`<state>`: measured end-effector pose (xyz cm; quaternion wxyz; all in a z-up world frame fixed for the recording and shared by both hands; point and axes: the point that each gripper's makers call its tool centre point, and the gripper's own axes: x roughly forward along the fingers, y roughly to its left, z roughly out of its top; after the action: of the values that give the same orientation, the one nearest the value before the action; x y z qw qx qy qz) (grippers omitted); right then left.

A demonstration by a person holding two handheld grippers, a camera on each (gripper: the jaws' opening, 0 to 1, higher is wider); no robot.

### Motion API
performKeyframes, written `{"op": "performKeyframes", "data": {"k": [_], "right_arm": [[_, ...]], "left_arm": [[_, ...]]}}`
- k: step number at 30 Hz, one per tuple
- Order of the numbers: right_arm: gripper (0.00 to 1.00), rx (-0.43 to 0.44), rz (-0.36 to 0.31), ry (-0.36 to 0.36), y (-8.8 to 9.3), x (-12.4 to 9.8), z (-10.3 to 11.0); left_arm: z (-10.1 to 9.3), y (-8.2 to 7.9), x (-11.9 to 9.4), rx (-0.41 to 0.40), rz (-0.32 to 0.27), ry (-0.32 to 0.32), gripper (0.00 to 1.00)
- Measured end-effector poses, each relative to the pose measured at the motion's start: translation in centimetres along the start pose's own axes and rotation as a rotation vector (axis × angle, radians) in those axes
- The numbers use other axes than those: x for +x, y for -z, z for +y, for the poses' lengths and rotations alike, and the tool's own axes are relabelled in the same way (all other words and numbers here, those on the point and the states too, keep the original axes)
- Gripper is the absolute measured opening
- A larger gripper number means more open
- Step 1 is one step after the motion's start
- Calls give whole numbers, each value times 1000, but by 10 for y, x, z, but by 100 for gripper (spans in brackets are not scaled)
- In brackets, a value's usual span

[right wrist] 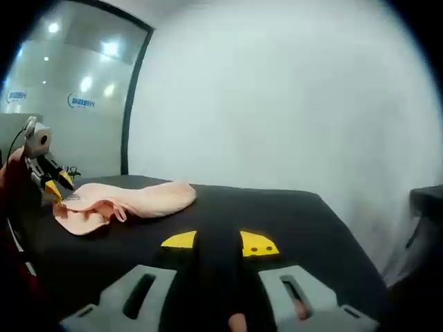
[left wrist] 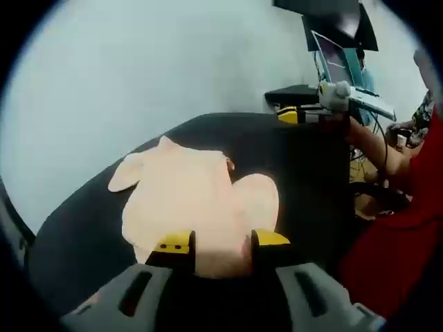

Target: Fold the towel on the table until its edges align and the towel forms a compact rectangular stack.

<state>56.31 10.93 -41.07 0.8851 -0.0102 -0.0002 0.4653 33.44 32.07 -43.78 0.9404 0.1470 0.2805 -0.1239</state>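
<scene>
One towel [left wrist: 197, 200] lay on the table [left wrist: 83, 235], a pale peach cloth, crumpled rather than flat, with rounded lobes and no edges aligned. In the left gripper view it spread from just past the jaws toward the far side of the table, its long axis running from near to far, one lobe pointing left and another bulging to the right. In the right gripper view the same towel [right wrist: 124, 202] sat at the left part of the table, stretched low from left to right, its bunched end at the left and its smoother rounded end pointing right.

There were two grippers. The left gripper [left wrist: 220, 243] had its two yellow-tipped jaws parted, with the towel's near edge lying between and just behind the tips; I cannot tell whether they touched the cloth. The same gripper [right wrist: 50, 181] appeared in the right gripper view, at the towel's left end. The right gripper [right wrist: 220, 243] hovered over bare table, well apart from the towel, its jaws spread and holding nothing. It also appeared at the far right in the left gripper view [left wrist: 304, 115], beyond the table's edge.

The table was a single dark, matte surface [right wrist: 291, 221]. Behind it stood a plain pale wall [right wrist: 291, 90]. A glass partition [right wrist: 62, 97] stood at the left, with ceiling lights reflected in it. A person's red sleeve [left wrist: 408, 228] showed at the right.
</scene>
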Motion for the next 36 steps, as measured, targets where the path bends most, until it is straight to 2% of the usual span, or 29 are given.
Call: {"op": "performKeyframes", "data": {"k": [4, 6, 8, 12, 15, 16, 17, 18, 19, 20, 21, 22, 23, 24, 25, 26, 28, 29, 30, 31, 32, 34, 35, 36], "right_arm": [[19, 3, -3, -7, 0, 0, 1], [19, 1, -3, -11, 0, 0, 2], [19, -2, -3, -11, 0, 0, 3], [19, 0, -4, -11, 0, 0, 3], [19, -1, -3, -11, 0, 0, 3], [19, -1, -2, -11, 0, 0, 3], [19, -1, 0, -11, 0, 0, 3], [19, 1, 0, -11, 0, 0, 3], [19, 1, 0, -12, 0, 0, 3], [19, 2, -1, -13, 0, 0, 3], [19, 1, -2, -15, -1, -1, 4], [19, 1, -8, -18, -2, -1, 4], [19, 1, -20, -24, -4, -2, 6], [19, 2, -27, -29, -6, -2, 7], [19, 1, -30, -33, -7, -2, 8], [19, 0, -33, -41, -7, -2, 10], [19, -8, -32, -76, -7, -2, 18], [19, -17, -35, -86, -8, -2, 21], [19, -29, -62, -114, -14, -3, 28], [19, -34, -79, -135, -17, -4, 33], [19, -38, -90, -151, -19, -5, 37], [19, -40, -98, -163, -21, -7, 41], [19, -41, -99, -167, -21, -6, 42], [19, -42, -99, -169, -21, -6, 42]], "left_arm": [[-2, 0, 3, -3, 10, -7, 34], [9, 7, 4, 79, 53, -73, 29], [12, 14, 6, 136, 94, -91, 28], [4, 7, 7, 76, 44, -44, 28], [6, 3, 3, 69, 15, -30, 30], [5, -8, -1, 63, -53, 0, 32], [7, -20, -9, -9, -138, 23, 33], [14, -29, -18, -116, -199, 51, 33], [27, -38, -29, -183, -271, 62, 33], [47, -48, -41, -199, -380, 38, 32], [71, -55, -55, -189, -500, -7, 31], [92, -53, -66, -166, -584, -51, 30], [103, -47, -77, -97, -675, -64, 29], [108, -33, -82, -42, -717, -41, 29], [118, -12, -79, -107, -708, -25, 29], [132, 13, -72, -183, -648, -50, 29], [157, 37, -71, -208, -661, -126, 28], [166, 51, -67, -267, -613, -155, 26], [167, 45, -73, -277, -626, -154, 25], [165, 30, -81, -242, -706, -155, 25], [163, 27, -80, -260, -720, -144, 25], [161, 39, -70, -241, -637, -161, 25], [159, 41, -66, -215, -612, -172, 25], [156, 39, -66, -220, -620, -163, 26]]}}
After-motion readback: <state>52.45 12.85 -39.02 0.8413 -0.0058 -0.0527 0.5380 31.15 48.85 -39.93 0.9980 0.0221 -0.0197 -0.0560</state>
